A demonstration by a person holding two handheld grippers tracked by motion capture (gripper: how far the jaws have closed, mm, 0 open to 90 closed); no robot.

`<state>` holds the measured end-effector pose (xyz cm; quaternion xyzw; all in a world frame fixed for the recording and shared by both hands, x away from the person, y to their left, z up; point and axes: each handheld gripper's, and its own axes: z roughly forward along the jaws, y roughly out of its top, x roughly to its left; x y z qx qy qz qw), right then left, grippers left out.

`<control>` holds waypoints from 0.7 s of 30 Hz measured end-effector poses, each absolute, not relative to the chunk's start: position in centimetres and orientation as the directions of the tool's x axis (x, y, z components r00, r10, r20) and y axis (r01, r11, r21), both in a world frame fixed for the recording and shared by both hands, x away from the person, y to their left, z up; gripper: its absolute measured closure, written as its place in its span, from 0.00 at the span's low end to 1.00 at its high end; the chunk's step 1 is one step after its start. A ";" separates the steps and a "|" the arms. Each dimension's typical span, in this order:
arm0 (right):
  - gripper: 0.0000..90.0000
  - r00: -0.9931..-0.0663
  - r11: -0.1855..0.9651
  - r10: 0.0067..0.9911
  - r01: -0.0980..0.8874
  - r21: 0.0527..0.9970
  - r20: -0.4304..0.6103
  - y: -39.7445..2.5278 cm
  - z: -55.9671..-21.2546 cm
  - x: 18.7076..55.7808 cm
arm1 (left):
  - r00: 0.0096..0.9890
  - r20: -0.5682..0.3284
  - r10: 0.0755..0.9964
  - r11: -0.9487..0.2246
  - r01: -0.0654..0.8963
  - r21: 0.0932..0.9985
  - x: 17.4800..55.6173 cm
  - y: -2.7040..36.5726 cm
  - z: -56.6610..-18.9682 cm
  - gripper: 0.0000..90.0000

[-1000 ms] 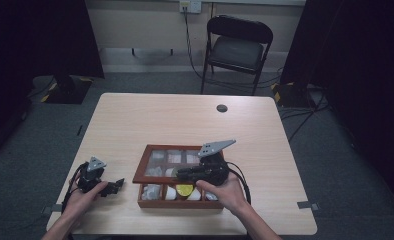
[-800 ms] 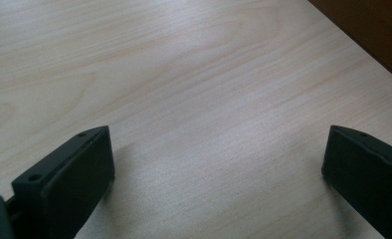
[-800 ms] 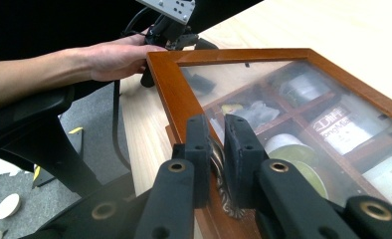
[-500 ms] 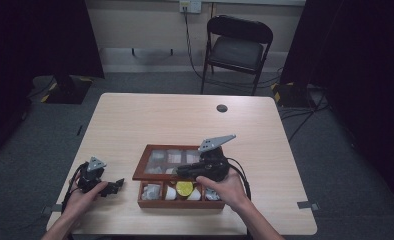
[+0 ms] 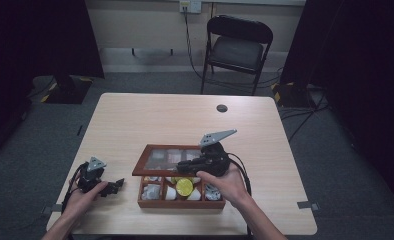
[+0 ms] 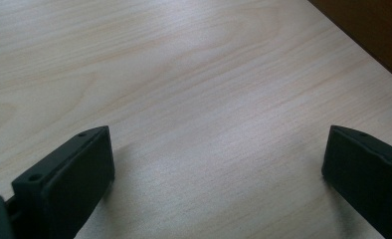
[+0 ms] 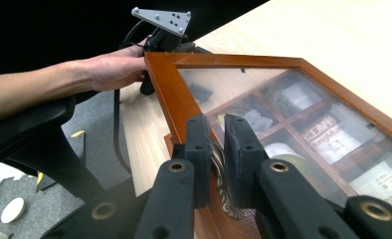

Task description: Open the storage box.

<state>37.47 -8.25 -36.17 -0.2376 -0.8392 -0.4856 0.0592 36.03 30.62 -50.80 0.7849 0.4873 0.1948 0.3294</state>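
A brown wooden box [image 5: 181, 203] with compartments stands near the table's front edge. Its glass-paned lid [image 5: 163, 156] is tilted up, hinged at the far side. My right gripper [image 5: 184, 165] is shut on the ornate metal clasp [image 7: 218, 155] at the lid's front rail [image 7: 165, 88], its jaws [image 7: 216, 124] pinching from both sides. Inside lie wrapped packets [image 7: 328, 135] and a round yellow item [image 5: 184, 187]. My left gripper [image 5: 116, 184] rests on the table left of the box, and its fingers [image 6: 79, 172] stand wide open over bare wood with nothing between them.
A small dark disc [image 5: 222, 108] lies at the table's far side. A black folding chair [image 5: 237, 47] stands beyond the table. The box's dark corner [image 6: 378, 35] shows ahead of the left gripper. The person's hand holds the left gripper [image 7: 161, 31] past the lid.
The right gripper has lifted the lid's front edge, so the lid now stands clear of the box's front compartments. The left gripper has stayed put.
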 end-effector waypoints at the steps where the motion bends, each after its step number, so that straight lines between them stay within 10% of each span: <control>1: 0.91 -0.880 0.415 0.341 0.458 0.786 0.332 -8.2 -36.1 37.6 | 0.448 -0.017 0.894 -0.307 0.637 0.707 36.0 30.6 -50.8 0.00; 21: 0.91 -0.873 0.390 0.345 0.467 0.794 0.345 -8.4 -34.6 39.0 | 0.446 -0.019 0.895 -0.302 0.637 0.709 36.0 30.6 -50.8 0.00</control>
